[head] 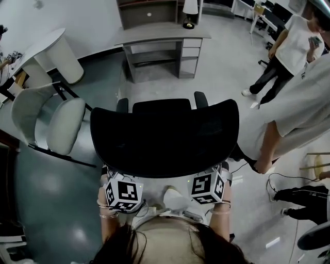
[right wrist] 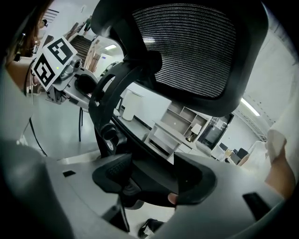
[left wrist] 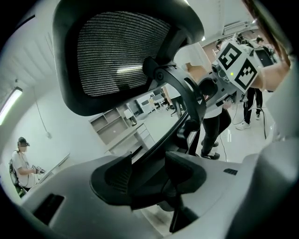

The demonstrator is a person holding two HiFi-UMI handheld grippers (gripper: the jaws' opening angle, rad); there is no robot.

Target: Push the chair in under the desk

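A black office chair (head: 165, 136) stands right in front of me with its back toward me. The grey desk (head: 160, 35) is farther ahead across open floor. My left gripper (head: 125, 180) and right gripper (head: 207, 177) sit at the lower edge of the backrest, one on each side. In the left gripper view the left gripper (left wrist: 149, 179) has the dark backrest rim between its jaws, below the mesh back (left wrist: 121, 56). The right gripper (right wrist: 149, 179) holds the rim the same way under the mesh (right wrist: 191, 46).
A white chair (head: 51, 121) stands to the left, near a round white table (head: 46, 49). One person (head: 294, 118) stands close on the right, another (head: 291, 49) farther back. Cables (head: 281, 180) lie on the floor at right. A lamp (head: 190, 13) sits on the desk.
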